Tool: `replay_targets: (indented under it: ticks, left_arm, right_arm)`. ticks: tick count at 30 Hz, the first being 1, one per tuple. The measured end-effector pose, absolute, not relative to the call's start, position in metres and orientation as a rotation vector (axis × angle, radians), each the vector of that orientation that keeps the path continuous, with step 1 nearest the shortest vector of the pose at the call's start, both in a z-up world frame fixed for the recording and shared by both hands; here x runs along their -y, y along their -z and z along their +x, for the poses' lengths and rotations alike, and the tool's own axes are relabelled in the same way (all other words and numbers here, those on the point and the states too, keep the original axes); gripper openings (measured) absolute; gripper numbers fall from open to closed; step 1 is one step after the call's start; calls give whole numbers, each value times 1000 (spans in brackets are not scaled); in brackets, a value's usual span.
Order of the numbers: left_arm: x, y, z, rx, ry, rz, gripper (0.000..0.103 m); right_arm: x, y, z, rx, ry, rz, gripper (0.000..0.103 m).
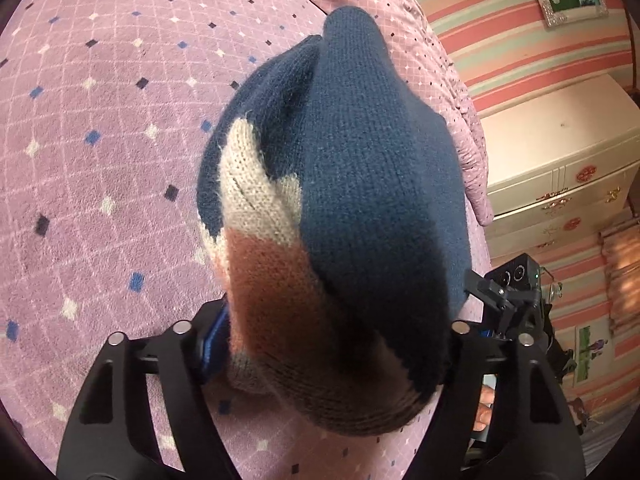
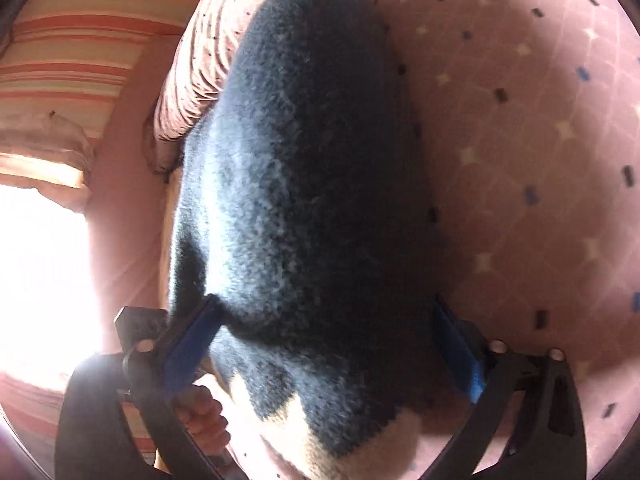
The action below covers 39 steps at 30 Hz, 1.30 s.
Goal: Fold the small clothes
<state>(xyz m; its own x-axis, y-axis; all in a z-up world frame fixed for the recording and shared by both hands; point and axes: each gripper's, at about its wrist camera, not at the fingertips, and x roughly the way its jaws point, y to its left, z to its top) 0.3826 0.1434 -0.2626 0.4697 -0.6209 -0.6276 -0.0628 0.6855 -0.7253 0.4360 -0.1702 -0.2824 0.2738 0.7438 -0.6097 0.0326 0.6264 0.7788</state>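
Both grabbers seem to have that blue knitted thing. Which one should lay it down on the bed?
Probably left: the left gripper views the sweater sharply over the purple blanket; the right gripper has a blurred, glare-washed view.

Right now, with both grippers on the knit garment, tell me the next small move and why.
Probably lower the knit garment onto the purple bedspread and spread it. It hangs bunched between the left gripper and the right gripper, so no edges lie flat for folding.
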Motion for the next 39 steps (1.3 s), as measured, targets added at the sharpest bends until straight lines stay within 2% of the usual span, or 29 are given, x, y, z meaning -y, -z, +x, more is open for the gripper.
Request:
replay_targets:
  ticks: [4, 6, 10, 13, 22, 29, 39]
  left_arm:
    - [-141, 260, 383, -1047, 380, -742, 64]
    - [-135, 256, 386, -1040, 366, -708, 58]
    - [-130, 248, 387, -1014, 351, -696, 47]
    - [-130, 243, 384, -988, 348, -689, 44]
    - [-123, 215, 383, -913, 382, -678, 42]
    - [-88, 200, 376, -898, 445, -644, 42]
    - [43, 181, 367, -901, 593, -613, 42]
  right_arm:
    - [166, 277, 432, -1187, -536, 763, 75]
    - [168, 274, 430, -1173, -540, 756, 68]
    - [164, 261, 427, -1136, -540, 717, 59]
    - [161, 249, 426, -1103, -539, 696, 56]
    - [177, 219, 413, -982, -557, 667, 50]
    - [209, 186, 402, -928, -551, 626, 49]
    - [335, 147, 367, -863, -441, 563, 48]
